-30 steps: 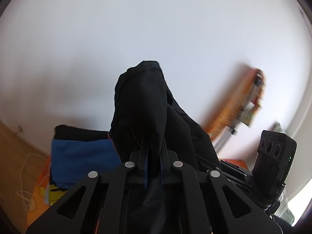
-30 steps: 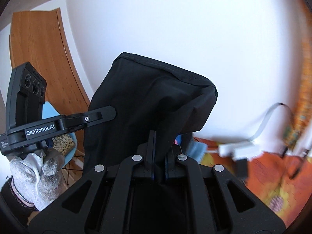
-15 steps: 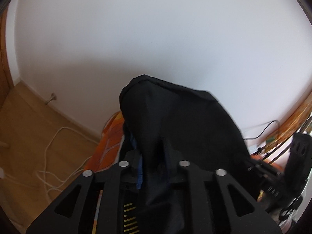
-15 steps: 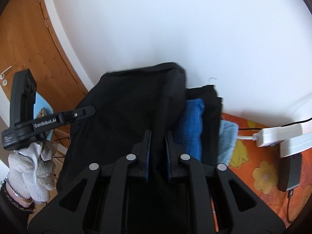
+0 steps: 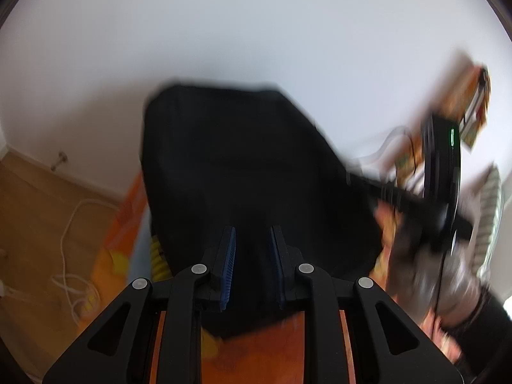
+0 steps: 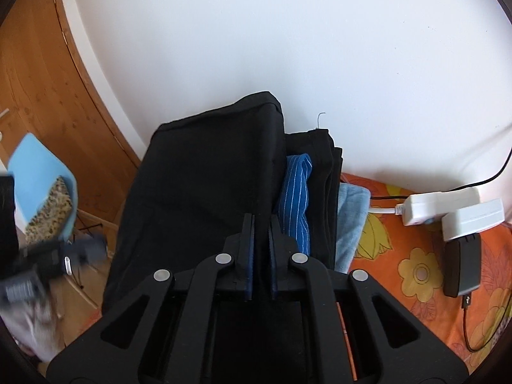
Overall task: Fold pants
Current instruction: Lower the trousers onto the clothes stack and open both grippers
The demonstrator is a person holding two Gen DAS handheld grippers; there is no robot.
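Left gripper (image 5: 252,265) fingers parted, folded black fabric pants (image 5: 243,185) lying loose between them, at 12 o'clock. Right gripper (image 6: 260,256) fingers pinched narrow on the pants' (image 6: 204,185) edge. Blue pinstriped garment (image 6: 296,192) just at 1 o'clock, on orange flowered cloth (image 6: 416,272).

Both wrist views close behind fingers (image 6: 248,249) — shared, seemingly: black pants (image 5: 243,176).

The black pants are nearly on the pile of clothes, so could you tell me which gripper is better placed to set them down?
Probably the right gripper: its jaws clamp the black pants, while the left gripper has opened.
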